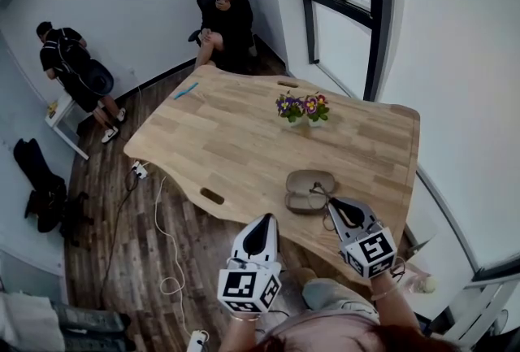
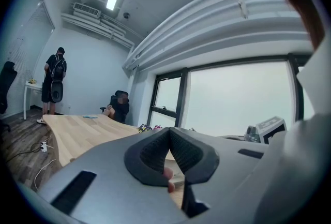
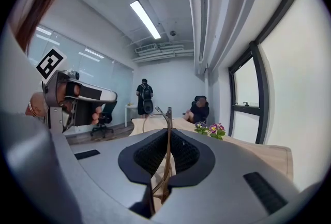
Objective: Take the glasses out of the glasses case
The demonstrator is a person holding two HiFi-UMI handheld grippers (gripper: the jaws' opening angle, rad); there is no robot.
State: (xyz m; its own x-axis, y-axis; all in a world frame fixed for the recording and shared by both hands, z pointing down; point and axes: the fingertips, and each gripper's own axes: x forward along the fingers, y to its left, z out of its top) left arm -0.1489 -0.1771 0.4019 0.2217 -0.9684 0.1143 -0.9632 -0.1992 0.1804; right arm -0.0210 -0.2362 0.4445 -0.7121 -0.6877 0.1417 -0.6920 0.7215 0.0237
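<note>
The tan glasses case (image 1: 309, 190) lies open on the wooden table (image 1: 227, 139) near its front edge. My right gripper (image 1: 334, 206) hovers just right of the case, shut on the thin-framed glasses (image 1: 323, 195). In the right gripper view the wire frame of the glasses (image 3: 166, 117) stands upright, pinched between the dark pads, with a lens rim rising above the gripper (image 3: 168, 134). My left gripper (image 1: 263, 222) is off the table's front edge, left of the case. Its jaws (image 2: 169, 134) are shut with nothing between them.
A small vase of purple and yellow flowers (image 1: 302, 108) stands mid-table behind the case, and a blue pen (image 1: 185, 90) lies at the far left corner. One person sits in a chair (image 1: 223, 17) beyond the table; another (image 1: 73, 66) stands at a white desk. Cables (image 1: 162, 236) trail on the floor.
</note>
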